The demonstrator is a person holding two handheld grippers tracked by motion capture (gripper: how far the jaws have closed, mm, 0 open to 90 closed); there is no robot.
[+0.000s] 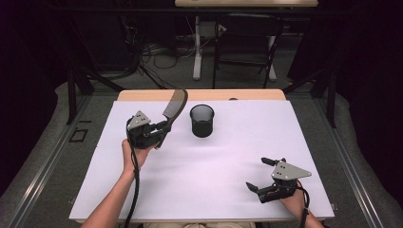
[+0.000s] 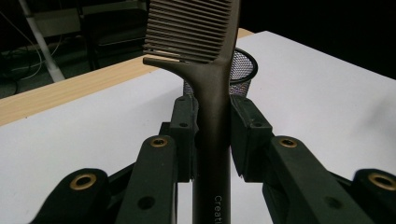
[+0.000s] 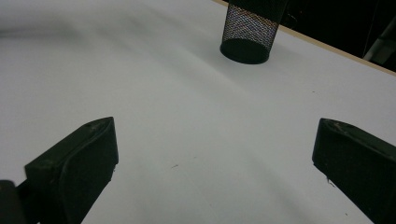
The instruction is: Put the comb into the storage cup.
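One comb is in work at this moment, and the left gripper has its jaws clamped on the handle of it. In the left gripper view the handle runs up between the two black pads and the teeth spread above them. The comb is lifted off the counter and leans up and toward the far edge, just to the left of the mesh cup, not touching it.

The step in hand seems to be to put the comb into the cup. To do it well, the person should probably bring the comb over the open mouth of the cup, turn it more upright so one end points down, and lower it inside before the jaws let go. A light mesh cup can tip easily, so the comb should not push against the rim from the side.

The right gripper rests low near the front right of the counter, its jaws wide apart and holding nothing.

By count: one comb, one mesh cup, two grippers, one white-covered counter.
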